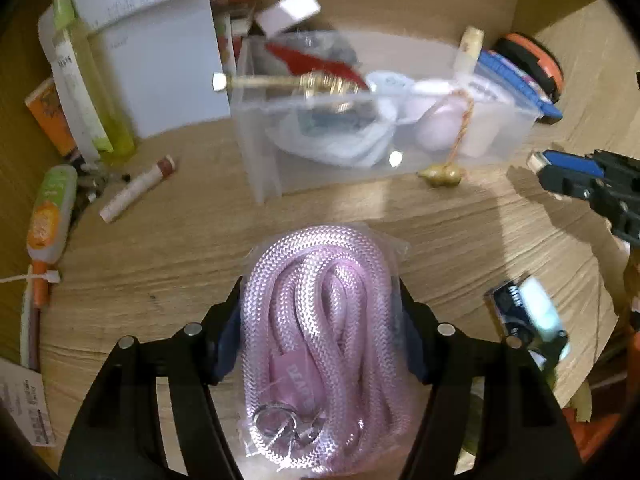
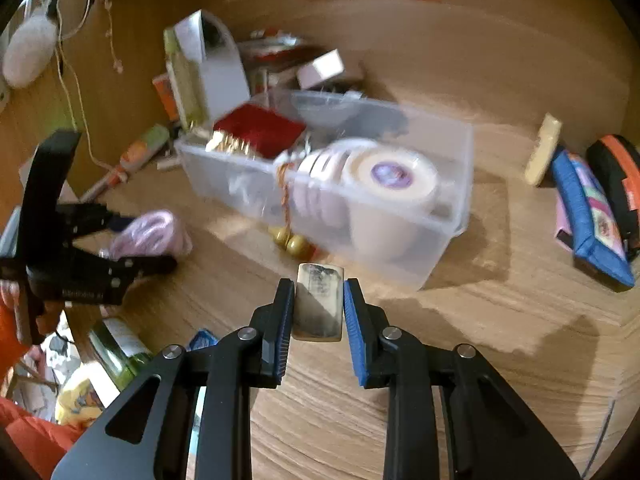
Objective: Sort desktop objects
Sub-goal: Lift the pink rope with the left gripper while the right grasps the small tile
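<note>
Pink braided rope (image 1: 320,340), coiled and sealed in a clear bag, sat clamped between the dark pads of the left gripper (image 1: 320,336), low at 6 o'clock in the left wrist view, with its metal clasp (image 1: 280,426) nearest the lens. Seen again from the right wrist view as a pink bundle (image 2: 150,232) at 9 o'clock, pinched by the same black tool (image 2: 132,240) just above the wooden desk (image 2: 480,360). Held in the right gripper (image 2: 318,304), closed on it from both sides with the blue pad on one flank, was a small pale block (image 2: 319,300) with a dark smudged face, at 6 o'clock and just short of the bin. Farther out, past both tools, stood a clear plastic bin (image 1: 400,152) at 12 o'clock, blurred but holding a red flat piece (image 1: 316,62), a gold ornament (image 1: 320,84) and white tape rolls (image 2: 388,184). Over its near wall hung an orange cord (image 1: 462,128) ending in a small gold gourd charm (image 1: 440,176) resting on the desk. Left of the bin, at 9 to 10 o'clock in the left wrist view, lay a white tube with a brown cap (image 1: 136,188), a green and orange tube (image 1: 50,216), and an upright yellow-green bottle (image 1: 96,92) beside a white box (image 1: 168,68). At 3 o'clock in the right wrist view lay a blue pouch (image 2: 588,216) with a black and orange object (image 2: 620,188) behind it, and a cream bar (image 2: 544,150) standing tilted nearby. Too blurred to name: the dark packet (image 1: 524,320) at 4 o'clock in the left wrist view.
</note>
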Demonstrator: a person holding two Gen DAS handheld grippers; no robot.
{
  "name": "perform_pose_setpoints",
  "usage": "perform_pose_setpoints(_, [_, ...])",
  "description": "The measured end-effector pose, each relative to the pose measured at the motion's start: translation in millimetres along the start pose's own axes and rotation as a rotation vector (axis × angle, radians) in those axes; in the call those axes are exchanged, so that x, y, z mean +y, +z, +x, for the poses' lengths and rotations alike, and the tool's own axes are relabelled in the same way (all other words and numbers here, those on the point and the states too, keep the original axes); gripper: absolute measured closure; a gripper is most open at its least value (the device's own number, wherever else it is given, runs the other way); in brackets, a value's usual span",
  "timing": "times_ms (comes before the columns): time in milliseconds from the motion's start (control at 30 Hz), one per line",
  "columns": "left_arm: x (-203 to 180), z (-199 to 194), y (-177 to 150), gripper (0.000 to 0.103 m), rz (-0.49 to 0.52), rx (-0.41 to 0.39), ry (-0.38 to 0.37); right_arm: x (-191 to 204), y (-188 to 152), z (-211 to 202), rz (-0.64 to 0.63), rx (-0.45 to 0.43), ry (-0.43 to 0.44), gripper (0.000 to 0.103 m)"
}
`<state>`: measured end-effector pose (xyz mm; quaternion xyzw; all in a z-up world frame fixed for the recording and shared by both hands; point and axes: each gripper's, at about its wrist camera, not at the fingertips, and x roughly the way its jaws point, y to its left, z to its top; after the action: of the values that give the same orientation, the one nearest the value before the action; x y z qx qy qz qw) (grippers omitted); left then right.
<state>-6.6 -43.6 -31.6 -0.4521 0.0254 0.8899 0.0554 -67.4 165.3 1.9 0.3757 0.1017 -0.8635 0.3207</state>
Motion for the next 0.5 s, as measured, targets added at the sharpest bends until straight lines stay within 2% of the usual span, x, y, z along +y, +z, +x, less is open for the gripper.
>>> perform_pose_setpoints(133, [-7, -14, 15, 0.038, 0.008, -0.079, -0.007, -5, 9, -14, 0.024, -0.046, -0.03, 0.08])
perform_pose_setpoints(500, [8, -68, 67, 0.038, -0.032, -0.319, -0.113, -24, 38, -39, 0.071, -0.143, -0.08, 0.08])
